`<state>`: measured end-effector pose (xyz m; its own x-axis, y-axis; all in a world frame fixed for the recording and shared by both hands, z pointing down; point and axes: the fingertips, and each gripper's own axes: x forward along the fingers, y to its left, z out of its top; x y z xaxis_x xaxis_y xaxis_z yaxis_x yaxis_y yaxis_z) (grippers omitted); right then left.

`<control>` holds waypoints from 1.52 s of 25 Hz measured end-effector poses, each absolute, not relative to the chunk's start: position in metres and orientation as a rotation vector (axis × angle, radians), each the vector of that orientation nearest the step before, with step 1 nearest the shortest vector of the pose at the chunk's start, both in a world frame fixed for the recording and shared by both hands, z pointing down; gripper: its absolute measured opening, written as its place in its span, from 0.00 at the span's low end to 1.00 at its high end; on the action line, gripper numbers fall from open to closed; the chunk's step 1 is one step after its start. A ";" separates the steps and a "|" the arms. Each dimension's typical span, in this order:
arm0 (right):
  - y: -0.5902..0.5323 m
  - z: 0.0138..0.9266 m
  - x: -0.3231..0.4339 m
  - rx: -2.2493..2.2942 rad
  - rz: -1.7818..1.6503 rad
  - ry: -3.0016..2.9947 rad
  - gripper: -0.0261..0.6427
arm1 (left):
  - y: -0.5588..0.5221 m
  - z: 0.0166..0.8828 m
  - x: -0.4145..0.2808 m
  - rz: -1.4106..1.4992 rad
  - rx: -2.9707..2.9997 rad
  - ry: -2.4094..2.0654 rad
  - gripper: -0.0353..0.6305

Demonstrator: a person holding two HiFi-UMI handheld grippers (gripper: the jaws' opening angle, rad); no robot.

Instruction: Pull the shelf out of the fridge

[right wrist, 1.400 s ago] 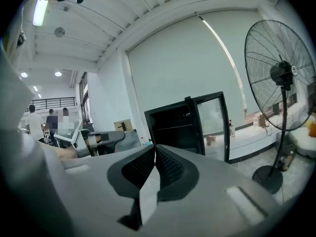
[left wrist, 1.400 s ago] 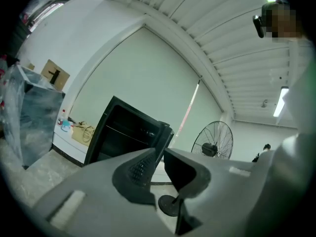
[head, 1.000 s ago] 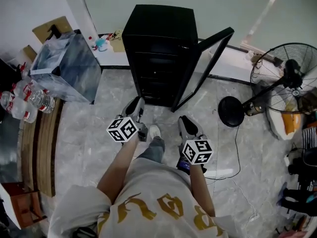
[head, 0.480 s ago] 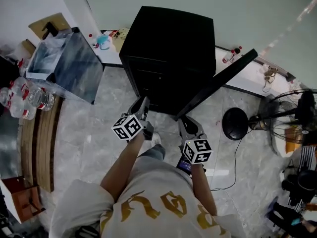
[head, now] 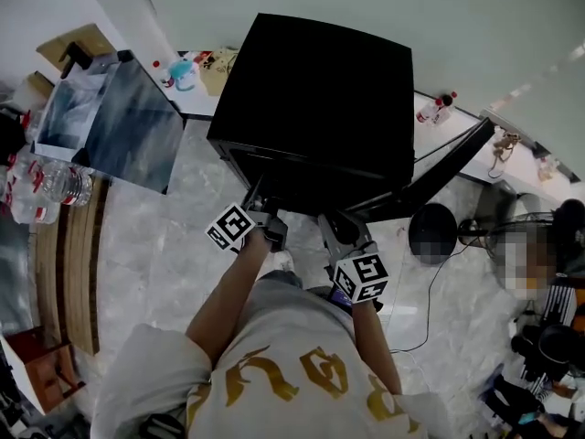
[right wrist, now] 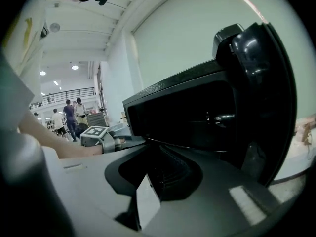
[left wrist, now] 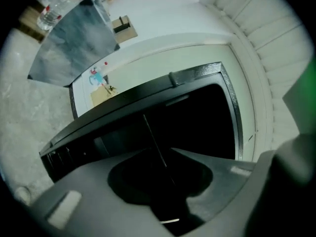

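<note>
The black fridge stands right in front of me, its door swung open to the right. Both grippers reach in at its open front, under the top edge. My left gripper is at the left of the opening and looks open. In the left gripper view a thin shelf wire runs down into the gap of that gripper. My right gripper is beside the door hinge, also open. Just beyond its jaws the shelf's front wire crosses the dark interior. The shelf itself is mostly hidden in shadow.
A grey bin lined with plastic stands to the left of the fridge, with water bottles and a wooden bench beyond it. A fan base and its cable lie on the floor to the right, behind the door.
I have stepped closer to the fridge. Both grippers moved forward from above the floor to its open front, and the door now points further right.
</note>
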<state>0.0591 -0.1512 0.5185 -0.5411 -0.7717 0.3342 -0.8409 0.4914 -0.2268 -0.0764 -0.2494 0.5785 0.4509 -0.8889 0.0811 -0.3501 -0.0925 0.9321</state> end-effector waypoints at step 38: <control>-0.208 0.532 0.050 1.229 0.545 -2.553 0.15 | -0.322 0.589 -0.067 -0.941 1.413 -0.948 0.07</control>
